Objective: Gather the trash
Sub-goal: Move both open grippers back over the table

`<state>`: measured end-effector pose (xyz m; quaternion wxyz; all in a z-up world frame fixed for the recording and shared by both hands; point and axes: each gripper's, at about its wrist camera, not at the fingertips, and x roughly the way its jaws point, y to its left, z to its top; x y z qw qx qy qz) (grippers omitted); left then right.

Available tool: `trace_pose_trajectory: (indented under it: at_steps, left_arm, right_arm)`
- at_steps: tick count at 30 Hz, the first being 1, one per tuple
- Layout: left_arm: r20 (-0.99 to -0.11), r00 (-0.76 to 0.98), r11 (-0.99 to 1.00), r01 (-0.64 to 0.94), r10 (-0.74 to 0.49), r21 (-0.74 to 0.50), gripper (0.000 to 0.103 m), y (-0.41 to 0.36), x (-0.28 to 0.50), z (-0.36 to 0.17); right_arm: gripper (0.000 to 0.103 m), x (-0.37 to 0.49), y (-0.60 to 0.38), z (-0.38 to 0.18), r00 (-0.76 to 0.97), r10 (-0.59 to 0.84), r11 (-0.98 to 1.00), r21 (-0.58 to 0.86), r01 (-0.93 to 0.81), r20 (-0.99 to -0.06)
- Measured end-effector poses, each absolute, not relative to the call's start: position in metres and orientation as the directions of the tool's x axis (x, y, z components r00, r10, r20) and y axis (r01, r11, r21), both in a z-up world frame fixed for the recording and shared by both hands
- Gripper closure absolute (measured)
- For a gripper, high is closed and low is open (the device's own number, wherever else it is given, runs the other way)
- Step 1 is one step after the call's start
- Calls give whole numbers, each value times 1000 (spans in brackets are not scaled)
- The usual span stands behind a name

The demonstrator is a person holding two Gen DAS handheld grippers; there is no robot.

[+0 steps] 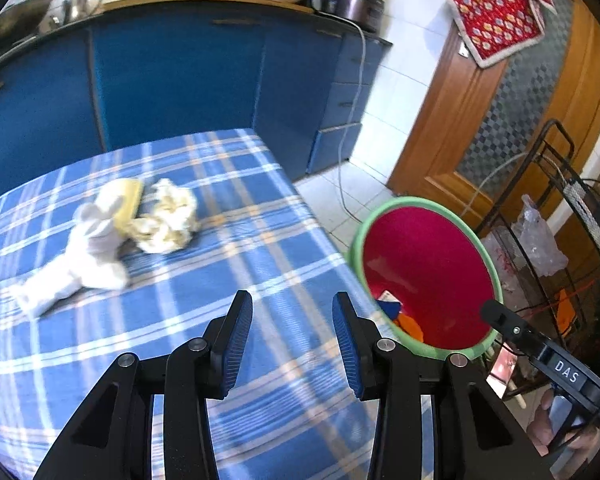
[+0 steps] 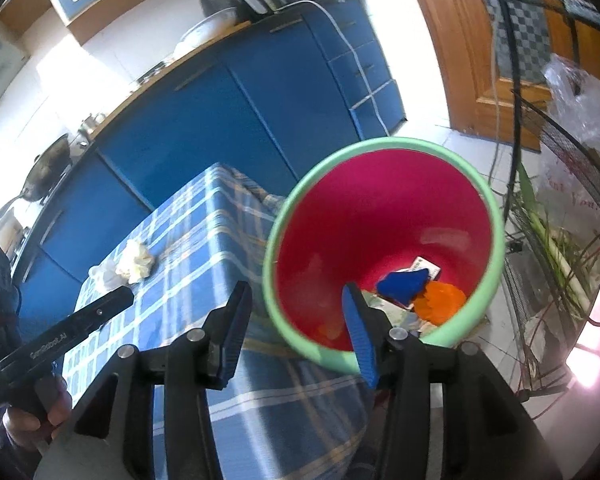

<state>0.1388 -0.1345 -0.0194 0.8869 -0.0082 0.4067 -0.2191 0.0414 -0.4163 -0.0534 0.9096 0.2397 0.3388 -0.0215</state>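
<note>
A red bin with a green rim (image 1: 428, 276) stands beside the table's right edge; it also shows in the right wrist view (image 2: 384, 240). Inside lie a blue scrap (image 2: 404, 284), an orange scrap (image 2: 440, 300) and a small card. On the blue plaid tablecloth (image 1: 220, 248) lie crumpled white tissue (image 1: 84, 256), a yellow sponge (image 1: 128, 200) and a crumpled yellowish paper (image 1: 168, 216). My left gripper (image 1: 292, 340) is open and empty above the cloth, short of the trash. My right gripper (image 2: 296, 332) is open and empty over the bin's near rim.
Blue kitchen cabinets (image 1: 172, 72) stand behind the table, with pots on the counter. A wooden door (image 1: 512, 112) and a black wire rack (image 1: 560, 216) with plastic bags stand right of the bin. A white cable (image 1: 352, 120) hangs down to the tiled floor.
</note>
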Motion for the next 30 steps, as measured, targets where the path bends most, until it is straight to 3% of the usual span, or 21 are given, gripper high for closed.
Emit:
trace_pose_trajectory:
  at_steps: [15, 22, 26, 30]
  left_arm:
    - [-715, 658, 971, 189, -236, -146, 59, -27, 145, -17]
    - [-709, 683, 984, 135, -175, -112, 49, 2, 166, -28]
    - [-705, 698, 991, 129, -123, -45, 47, 13, 180, -38]
    - [-726, 674, 986, 161, -141, -41, 46, 19, 197, -47]
  right_arm:
    - [51, 65, -347, -39, 759, 171, 911, 394, 121, -629]
    - [50, 88, -318, -39, 730, 179, 926, 364, 101, -659]
    - [41, 102, -300, -38, 722, 181, 937, 339, 79, -668]
    - [40, 119, -282, -40, 703, 186, 946, 319, 61, -686]
